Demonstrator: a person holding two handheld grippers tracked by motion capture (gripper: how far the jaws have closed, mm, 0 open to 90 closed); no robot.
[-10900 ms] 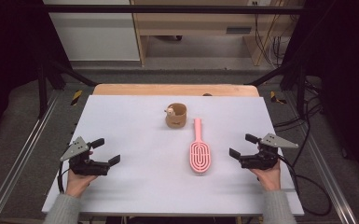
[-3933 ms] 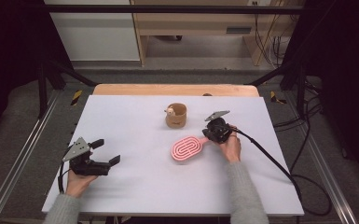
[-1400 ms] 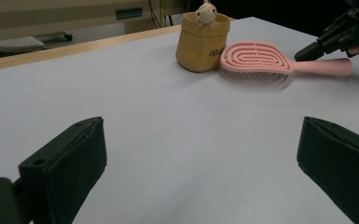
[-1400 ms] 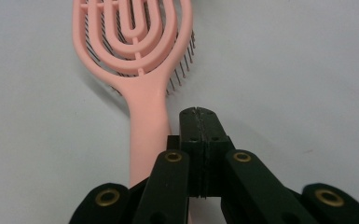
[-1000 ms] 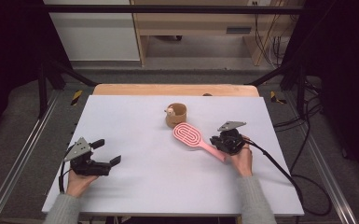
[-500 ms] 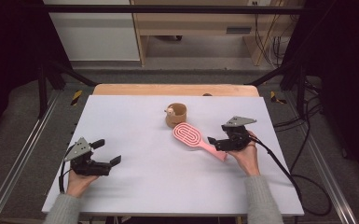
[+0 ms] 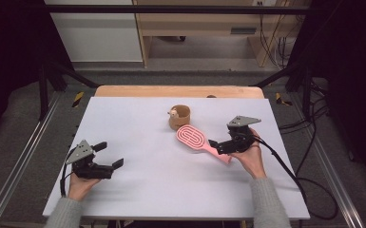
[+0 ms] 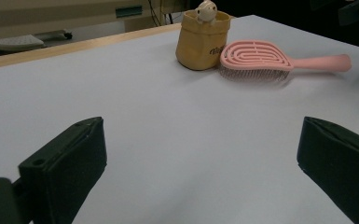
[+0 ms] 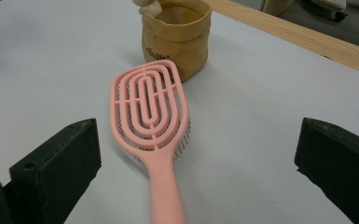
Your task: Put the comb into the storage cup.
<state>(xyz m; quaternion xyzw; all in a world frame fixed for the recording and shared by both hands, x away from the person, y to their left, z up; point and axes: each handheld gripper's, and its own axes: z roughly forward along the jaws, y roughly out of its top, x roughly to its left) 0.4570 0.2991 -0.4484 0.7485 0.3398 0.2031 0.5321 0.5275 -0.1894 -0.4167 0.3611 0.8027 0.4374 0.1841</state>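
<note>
Bare bench (image 7: 138, 128) wide around my left hand-held gripper (image 7: 108, 156), jaws apart and empty, brush (image 7: 200, 142) beside the cup (image 7: 179, 117), its handle between my right hand-held gripper's (image 7: 215, 144) just-opened jaws, unpinched.

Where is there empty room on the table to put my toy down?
The widest bare patch lies between the left gripper and the brush. The table's far left corner is free too, and so is the near edge between the two forearms. It is crowded at centre right, where the pot, brush and right gripper sit close together.
</note>
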